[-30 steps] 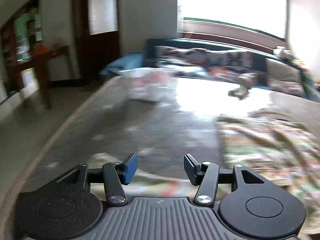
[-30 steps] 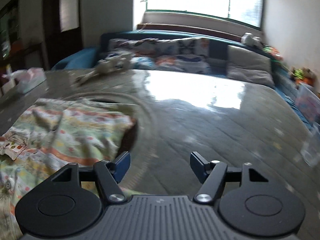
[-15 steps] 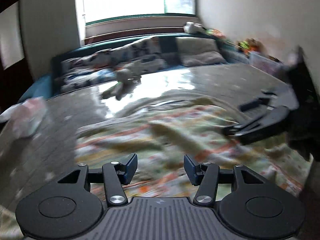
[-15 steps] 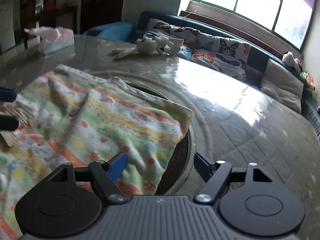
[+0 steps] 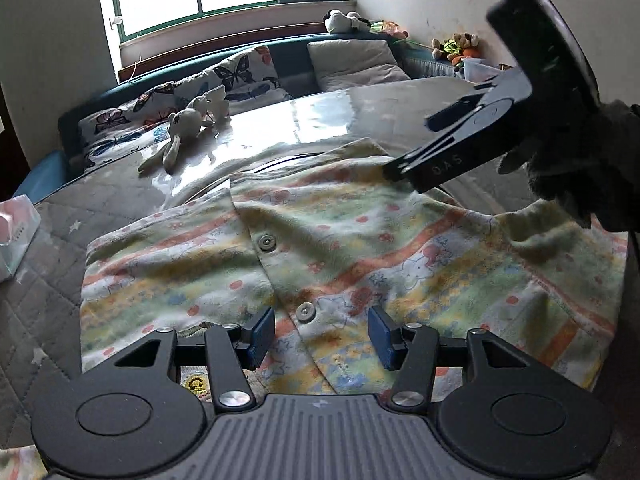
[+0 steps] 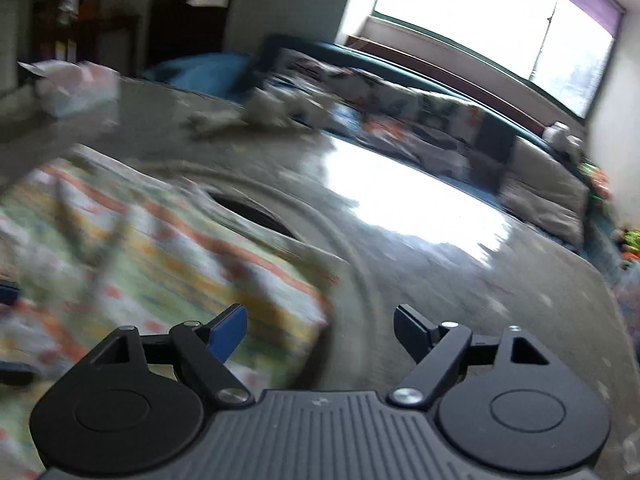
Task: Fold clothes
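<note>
A pastel striped pyjama shirt with a buttoned front lies spread on the grey table. My left gripper hovers open just above its button placket, with nothing between the blue pads. In the left wrist view my right gripper hangs over the shirt's far right part, held by a hand in a dark sleeve. The right wrist view is blurred. There the right gripper has its jaws opening over the shirt's right edge, and no cloth is pinched between them.
A tissue box sits at the table's left side and a plush rabbit at its far edge. A round ring is set into the tabletop beside the shirt. Behind stands a sofa with butterfly cushions and soft toys.
The left gripper swung right from the table's left part to above the shirt's front. The right gripper's jaws widened and it shifted over the shirt's right edge.
</note>
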`<state>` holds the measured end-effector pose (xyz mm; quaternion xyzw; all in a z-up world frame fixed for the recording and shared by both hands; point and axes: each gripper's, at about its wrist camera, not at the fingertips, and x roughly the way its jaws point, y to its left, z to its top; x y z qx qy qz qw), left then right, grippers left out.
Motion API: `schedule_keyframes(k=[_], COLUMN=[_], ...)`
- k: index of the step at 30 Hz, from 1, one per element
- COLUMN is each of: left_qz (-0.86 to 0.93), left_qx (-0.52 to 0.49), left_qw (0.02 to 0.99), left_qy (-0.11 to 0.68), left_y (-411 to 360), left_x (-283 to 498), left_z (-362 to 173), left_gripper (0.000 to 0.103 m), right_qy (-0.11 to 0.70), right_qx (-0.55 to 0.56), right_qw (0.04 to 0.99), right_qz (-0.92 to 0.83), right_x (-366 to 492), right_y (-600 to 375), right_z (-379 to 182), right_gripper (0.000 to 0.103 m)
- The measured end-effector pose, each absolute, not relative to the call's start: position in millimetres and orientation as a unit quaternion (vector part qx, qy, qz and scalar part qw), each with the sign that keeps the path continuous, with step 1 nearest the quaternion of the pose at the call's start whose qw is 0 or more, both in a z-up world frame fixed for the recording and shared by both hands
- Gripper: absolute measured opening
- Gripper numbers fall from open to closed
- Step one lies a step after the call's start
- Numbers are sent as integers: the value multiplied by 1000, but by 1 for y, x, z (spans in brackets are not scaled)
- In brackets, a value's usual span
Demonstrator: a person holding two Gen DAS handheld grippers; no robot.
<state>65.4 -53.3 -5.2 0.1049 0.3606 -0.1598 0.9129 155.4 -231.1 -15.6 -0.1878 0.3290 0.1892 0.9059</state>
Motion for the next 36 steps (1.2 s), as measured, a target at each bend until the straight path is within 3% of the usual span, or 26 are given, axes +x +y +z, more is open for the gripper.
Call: schedule_keyframes(k=[7, 23, 29, 36], left_qz=[-162, -168, -160, -155], left_qx=[96, 80, 78, 86], left_qw=[913, 912, 912, 912], left_qy=[362, 365, 369, 369], left_y=[-52, -45, -44, -47], left_x=[63, 62, 65, 63], left_z=[-5, -5, -6, -7], left_gripper=[55, 58, 66, 75], right_qy=[335, 333, 341, 350], right_qx=[-208, -219, -193, -204], right_qw=[871, 901, 912, 901], right_qz=[293, 171, 124, 155], right_x=[151, 193, 213, 176], right_y=[-182, -227, -248, -259], right_z=[-22, -27, -26, -17], right_gripper=[85, 84, 84, 87])
